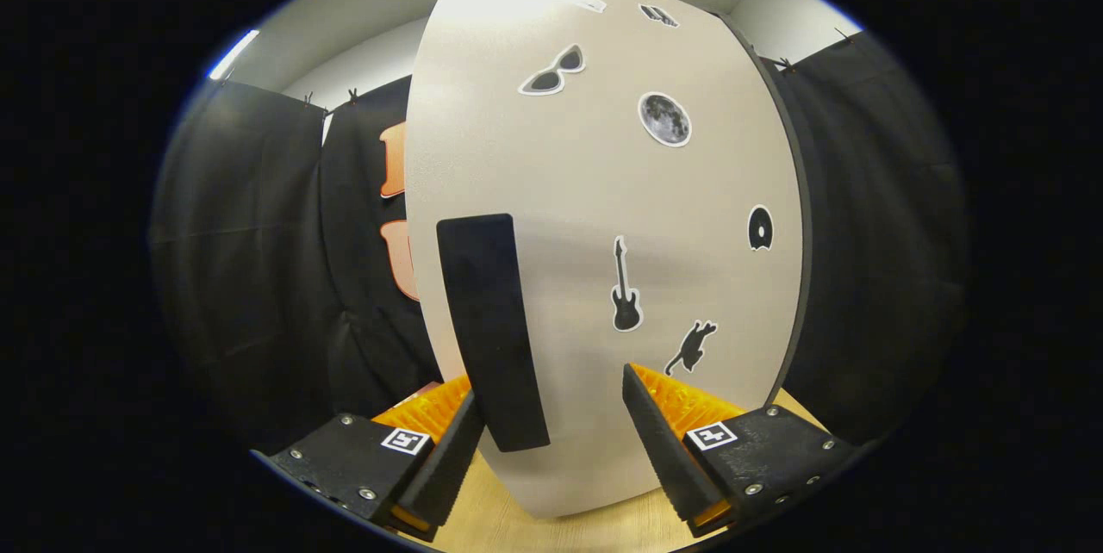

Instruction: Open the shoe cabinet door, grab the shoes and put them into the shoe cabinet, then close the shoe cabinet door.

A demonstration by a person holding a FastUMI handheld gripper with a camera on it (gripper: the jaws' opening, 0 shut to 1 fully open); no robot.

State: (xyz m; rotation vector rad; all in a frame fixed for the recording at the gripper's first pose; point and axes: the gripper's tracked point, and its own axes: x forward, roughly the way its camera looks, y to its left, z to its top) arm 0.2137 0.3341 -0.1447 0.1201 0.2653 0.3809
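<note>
Shoe cabinet door (603,217): closed, off-white, standing just ahead of the gripper (551,441) and rising well above it. A dark edge runs down the door's right side.

Handle (491,329): a long black upright strip fixed near the door's left edge. Its lower end sits between the two fingers, close against the inner face of the left finger (448,458); whether they touch cannot be told. The right finger (659,441) stands well apart from the handle, with bare door surface showing in the gap.

Fingers: spread wide, released, pressing on nothing. Both carry black pads with orange ribbed backing, and each mount bears a small square marker.

Stickers on the door, all beyond the fingers: a black guitar (626,286) above the gap between the fingers; a black cat (691,348) just above the right finger; a round black-and-white shape (760,228) near the right edge; a moon (664,119) higher up; a pair of sunglasses (553,71) higher and to the left; two small ones at the top, too small to identify.

Support surface: a light wooden tabletop (508,518) under the fingers, with the cabinet's base resting on it.

Surroundings: black cloth wall (250,260) on either side of the cabinet
</note>
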